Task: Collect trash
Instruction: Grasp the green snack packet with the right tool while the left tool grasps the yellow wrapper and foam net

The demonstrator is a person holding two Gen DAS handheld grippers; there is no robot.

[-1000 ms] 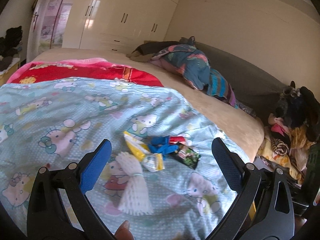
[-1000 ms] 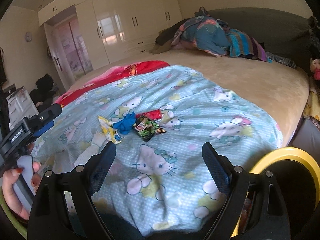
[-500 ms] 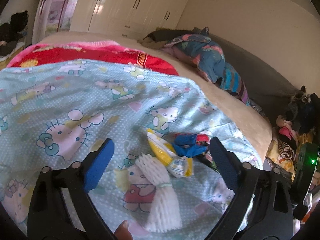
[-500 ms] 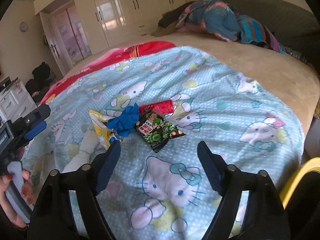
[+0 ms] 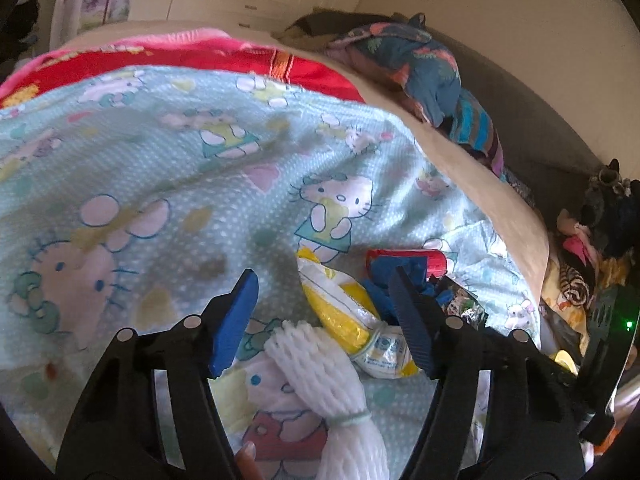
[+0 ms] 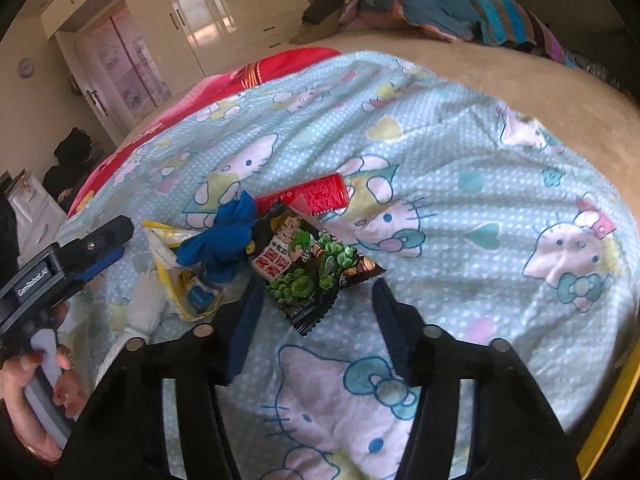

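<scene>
A small heap of trash lies on the cat-print blanket (image 5: 168,168). It holds a white foam net (image 5: 320,368), a yellow wrapper (image 5: 340,312), a crumpled blue piece (image 5: 380,276), a red pack (image 5: 400,256) and a dark green snack packet (image 6: 312,264). My left gripper (image 5: 322,280) hangs just above the foam net and yellow wrapper. Its jaws are closing and both items lie between them, untouched. My right gripper (image 6: 316,286) hovers over the near corner of the snack packet. Its jaws are closing too, and the pads stand clear of the packet. The left gripper (image 6: 100,244) also shows in the right wrist view.
A red blanket (image 5: 200,60) and a beige bedspread (image 6: 520,80) lie beyond the heap, with bunched bedding (image 5: 424,68) at the far side. A yellow rim (image 6: 612,412) curves at the lower right. Soft toys (image 5: 600,232) sit past the bed's edge. White wardrobes (image 6: 224,8) line the wall.
Both grippers have come down and forward toward the trash heap, which now looks much larger. Both pairs of jaws have narrowed.
</scene>
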